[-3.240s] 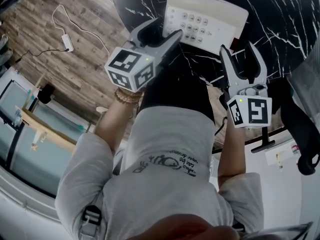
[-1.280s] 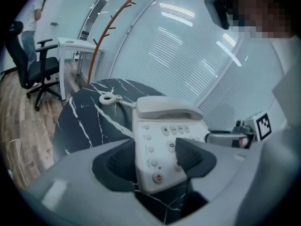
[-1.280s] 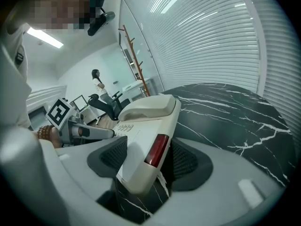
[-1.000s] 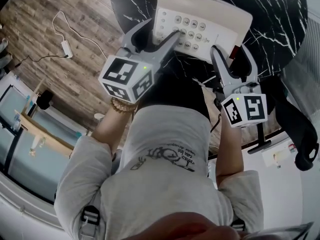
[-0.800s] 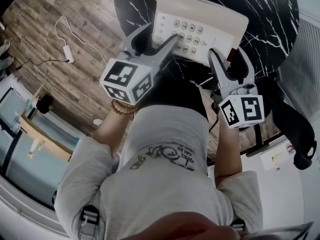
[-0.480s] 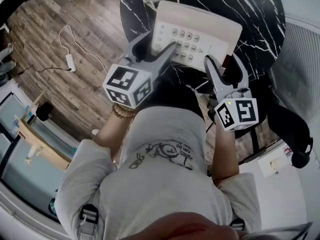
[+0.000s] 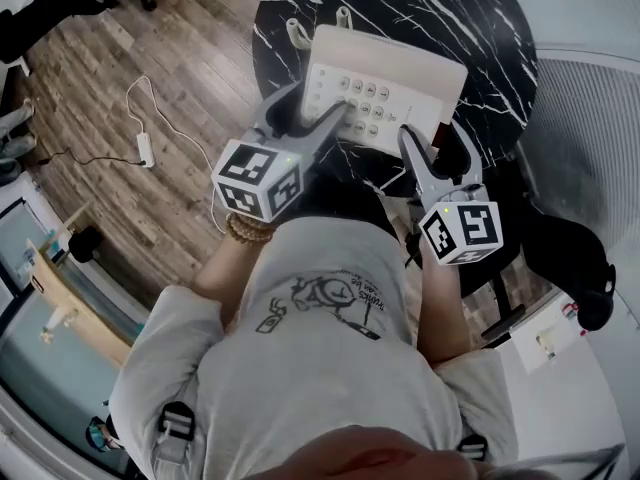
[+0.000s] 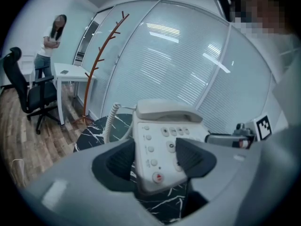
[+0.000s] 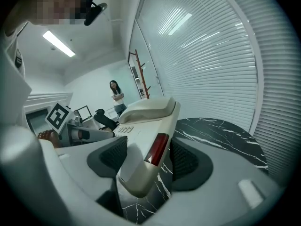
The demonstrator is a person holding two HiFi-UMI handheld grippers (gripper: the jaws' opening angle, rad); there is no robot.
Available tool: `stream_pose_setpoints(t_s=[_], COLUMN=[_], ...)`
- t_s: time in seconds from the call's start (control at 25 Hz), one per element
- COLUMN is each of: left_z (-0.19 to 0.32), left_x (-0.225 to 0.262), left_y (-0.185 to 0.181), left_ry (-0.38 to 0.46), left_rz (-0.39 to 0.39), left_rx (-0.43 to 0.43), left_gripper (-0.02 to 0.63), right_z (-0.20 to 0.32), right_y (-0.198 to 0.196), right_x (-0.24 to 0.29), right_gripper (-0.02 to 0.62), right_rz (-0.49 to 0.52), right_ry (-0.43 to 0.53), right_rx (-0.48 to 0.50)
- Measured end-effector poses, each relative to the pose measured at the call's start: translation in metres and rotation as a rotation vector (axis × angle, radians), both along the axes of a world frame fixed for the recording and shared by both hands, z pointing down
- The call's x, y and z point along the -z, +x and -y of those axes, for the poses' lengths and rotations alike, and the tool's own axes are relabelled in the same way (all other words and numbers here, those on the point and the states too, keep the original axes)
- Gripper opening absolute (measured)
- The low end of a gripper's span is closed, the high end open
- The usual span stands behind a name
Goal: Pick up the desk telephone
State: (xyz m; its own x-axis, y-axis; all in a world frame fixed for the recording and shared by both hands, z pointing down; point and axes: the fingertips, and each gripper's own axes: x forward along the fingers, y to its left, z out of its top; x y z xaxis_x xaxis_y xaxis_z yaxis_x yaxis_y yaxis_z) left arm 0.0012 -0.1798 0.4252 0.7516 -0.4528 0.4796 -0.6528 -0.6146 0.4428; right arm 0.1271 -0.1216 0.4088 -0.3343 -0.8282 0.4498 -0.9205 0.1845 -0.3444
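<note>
A white desk telephone [image 7: 388,80] with its handset on the cradle is over a round black marble table [image 7: 470,28]. My left gripper [image 7: 320,100] straddles its near left corner, one finger lying on the keypad. My right gripper [image 7: 437,138] clamps the near right corner beside a red side panel [image 9: 157,149]. In the left gripper view the phone [image 8: 164,140] fills the gap of the left gripper [image 8: 155,160]. In the right gripper view the phone's corner [image 9: 141,168] sits tilted above the tabletop inside the right gripper [image 9: 148,160]. A coiled cord [image 8: 111,119] hangs at its left.
A white cable with an adapter [image 7: 142,150] lies on the wooden floor to the left. A rust-coloured coat stand [image 8: 96,65], a black office chair [image 8: 33,98], a white desk [image 8: 70,72] and a standing person [image 8: 49,39] are beyond the table. Blinds cover the glass wall [image 9: 216,55].
Both grippers closed in from short of the phone onto its near corners. In the last second the phone stays between the jaws while the head view shifts and shows more of the table.
</note>
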Motion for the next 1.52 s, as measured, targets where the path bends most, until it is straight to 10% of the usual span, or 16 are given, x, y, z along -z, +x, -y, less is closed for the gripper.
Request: stream_pose_setpoints(t_s=[1.52], left_z=[-0.031], left_x=[0.188], left_y=[-0.004], left_ry=[0.226], left_rz=[-0.115], left_rx=[0.041], left_gripper=[0.273], right_z=[-0.030], right_y=[-0.004], right_x=[0.187], right_gripper=[0.293], right_rz=[-0.064], right_ry=[0.261], right_rx=[-0.022])
